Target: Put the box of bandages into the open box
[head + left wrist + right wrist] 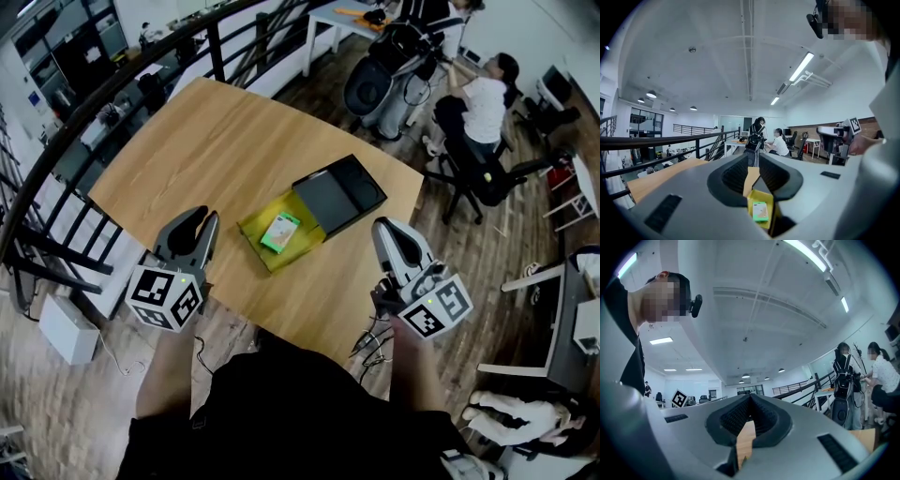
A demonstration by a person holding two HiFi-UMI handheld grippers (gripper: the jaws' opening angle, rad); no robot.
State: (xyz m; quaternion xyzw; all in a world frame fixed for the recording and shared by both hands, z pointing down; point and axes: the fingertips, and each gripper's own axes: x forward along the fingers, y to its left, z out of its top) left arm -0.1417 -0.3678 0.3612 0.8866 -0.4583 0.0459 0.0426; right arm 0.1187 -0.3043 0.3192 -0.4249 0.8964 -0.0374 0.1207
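The box of bandages (280,232), small and green, lies flat on a yellow tray (255,234) near the middle of the wooden table (225,141). The open black box (339,194) adjoins the tray on its far right side and holds nothing. My left gripper (206,217) hovers at the table's near left edge, a short way left of the tray, its jaws a narrow slit apart with nothing between them. In the left gripper view the bandage box (760,211) shows low between the jaws (752,157). My right gripper (382,226) hangs off the table's near right corner, shut and empty (750,397).
A black railing (56,131) runs along the left and far sides of the table. A person on an office chair (483,108) and a bulky dark bag (380,80) are beyond the far right corner. Cables (370,347) hang under the near edge.
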